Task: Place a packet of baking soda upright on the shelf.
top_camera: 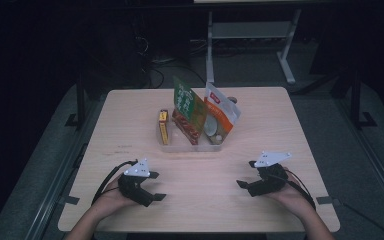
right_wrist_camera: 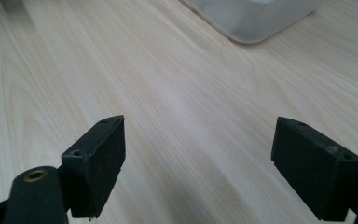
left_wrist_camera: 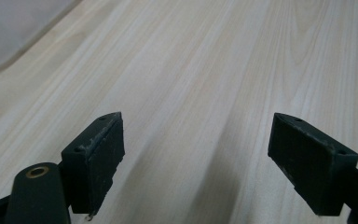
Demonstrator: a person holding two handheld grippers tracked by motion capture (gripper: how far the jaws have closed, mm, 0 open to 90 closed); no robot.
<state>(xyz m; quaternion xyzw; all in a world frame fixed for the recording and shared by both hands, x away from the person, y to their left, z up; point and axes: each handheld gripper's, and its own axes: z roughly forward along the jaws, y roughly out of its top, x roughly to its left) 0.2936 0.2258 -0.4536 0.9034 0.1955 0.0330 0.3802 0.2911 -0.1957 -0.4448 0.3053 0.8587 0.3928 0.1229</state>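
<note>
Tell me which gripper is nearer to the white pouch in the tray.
Right. The right gripper sits just right of and below the white pouch; the left gripper lies farther off, down to its left.

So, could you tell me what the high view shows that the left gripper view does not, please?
High view: a clear tray holding a yellow box, a green packet and a white pouch, plus the right gripper.

Left gripper view: the left gripper close up, jaws wide apart with nothing between.

Both: the wooden table.
</note>
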